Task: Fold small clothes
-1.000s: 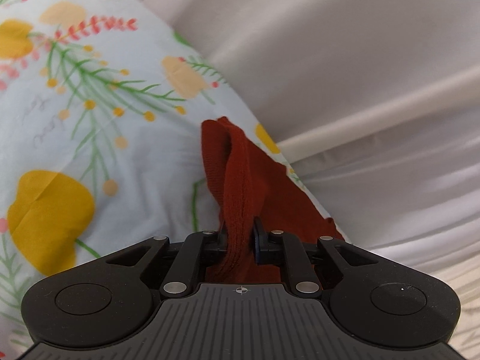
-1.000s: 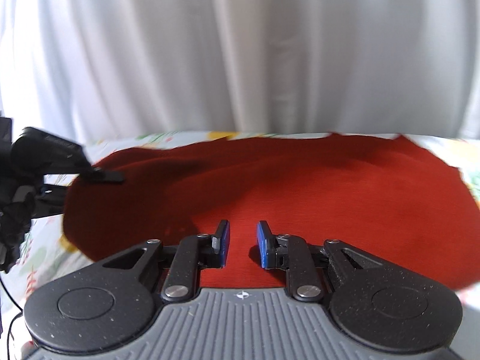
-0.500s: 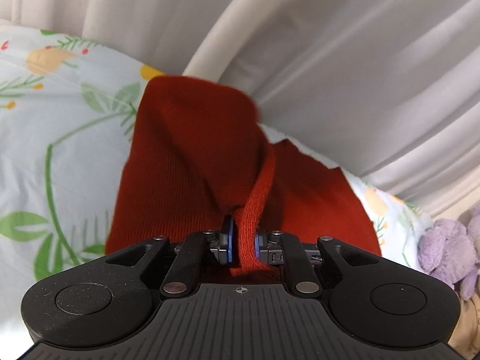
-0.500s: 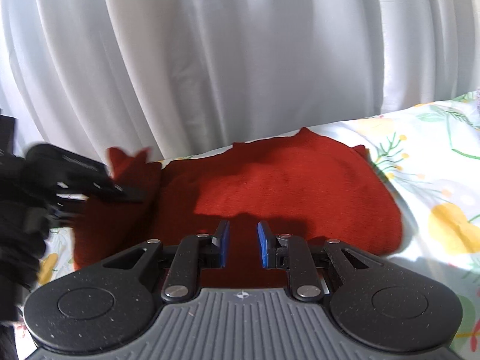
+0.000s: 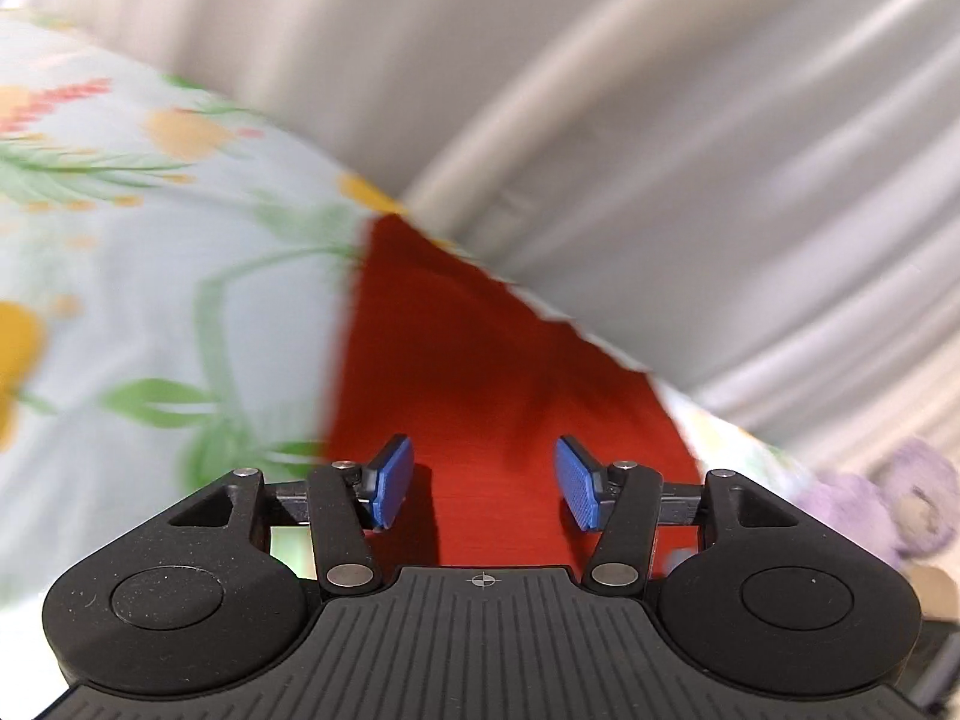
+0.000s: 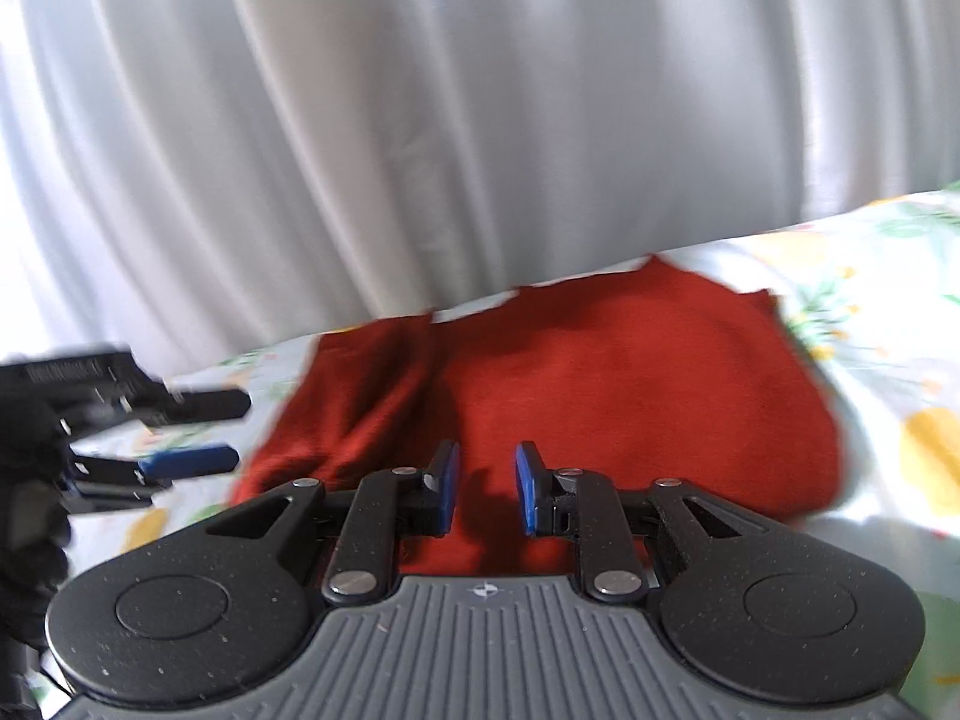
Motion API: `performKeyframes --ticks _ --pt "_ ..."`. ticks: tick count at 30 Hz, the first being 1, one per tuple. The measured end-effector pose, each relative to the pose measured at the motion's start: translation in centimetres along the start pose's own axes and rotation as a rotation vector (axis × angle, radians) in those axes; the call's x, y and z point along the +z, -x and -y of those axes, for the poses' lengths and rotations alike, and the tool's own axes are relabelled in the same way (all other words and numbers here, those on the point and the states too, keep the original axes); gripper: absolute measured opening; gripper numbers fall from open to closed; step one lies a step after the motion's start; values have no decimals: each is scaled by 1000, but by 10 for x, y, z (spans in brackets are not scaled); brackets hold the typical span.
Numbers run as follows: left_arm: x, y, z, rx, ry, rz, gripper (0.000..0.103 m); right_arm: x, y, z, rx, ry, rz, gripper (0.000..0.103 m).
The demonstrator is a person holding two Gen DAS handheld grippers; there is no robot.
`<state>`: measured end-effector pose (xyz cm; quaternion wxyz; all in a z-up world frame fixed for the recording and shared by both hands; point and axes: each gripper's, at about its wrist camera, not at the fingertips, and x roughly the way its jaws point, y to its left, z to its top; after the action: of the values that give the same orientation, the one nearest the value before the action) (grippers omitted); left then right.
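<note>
While spread flat on the floral sheet point(image 6: 888, 324), red garment point(image 6: 630, 396) beneath both: left gripper point(image 5: 483, 489) opening, empty; right gripper point(image 6: 486, 489) narrowly parted, opening, empty.

I can read no words, brands or numbers here. A pale strip of lettering on the left gripper point(image 6: 186, 432), seen from my right camera, is too blurred.

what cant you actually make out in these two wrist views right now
- Near edge of the rust-red knit garment: hidden in the right wrist view behind the right gripper body.
- Flower print on the pale floral sheet: smeared by motion blur in the left wrist view.
- Lilac plush toy: blurred, cut off by the left gripper body, its jaws opening, nothing pinched.
</note>
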<state>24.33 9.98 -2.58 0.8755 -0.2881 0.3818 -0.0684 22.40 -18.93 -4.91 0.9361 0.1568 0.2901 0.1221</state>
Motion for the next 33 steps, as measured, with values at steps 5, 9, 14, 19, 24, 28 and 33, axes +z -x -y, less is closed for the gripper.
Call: performKeyframes --ticks 5,9,14,19,24,28,33 --pt "-14 -20 -24 47 92 -78 57 9 -26 -8 195 -131 -95 57" --pt "-26 -32 -23 20 52 -128 62 12 -53 -10 228 -206 -189 61" --pt "-29 -33 -33 8 102 -136 64 14 -76 -25 244 -197 -243 61" --pt "-31 -31 -35 9 101 -138 65 12 -82 -42 215 -107 -251 58" --pt "-32 -31 -36 11 101 -138 65 14 -73 -29 142 -116 -228 57" --pt "-34 -28 -36 12 110 -142 65 7 -80 -28 197 -169 -277 59" --pt "-35 -20 -40 18 108 -155 66 9 -76 -36 221 -146 -268 44"
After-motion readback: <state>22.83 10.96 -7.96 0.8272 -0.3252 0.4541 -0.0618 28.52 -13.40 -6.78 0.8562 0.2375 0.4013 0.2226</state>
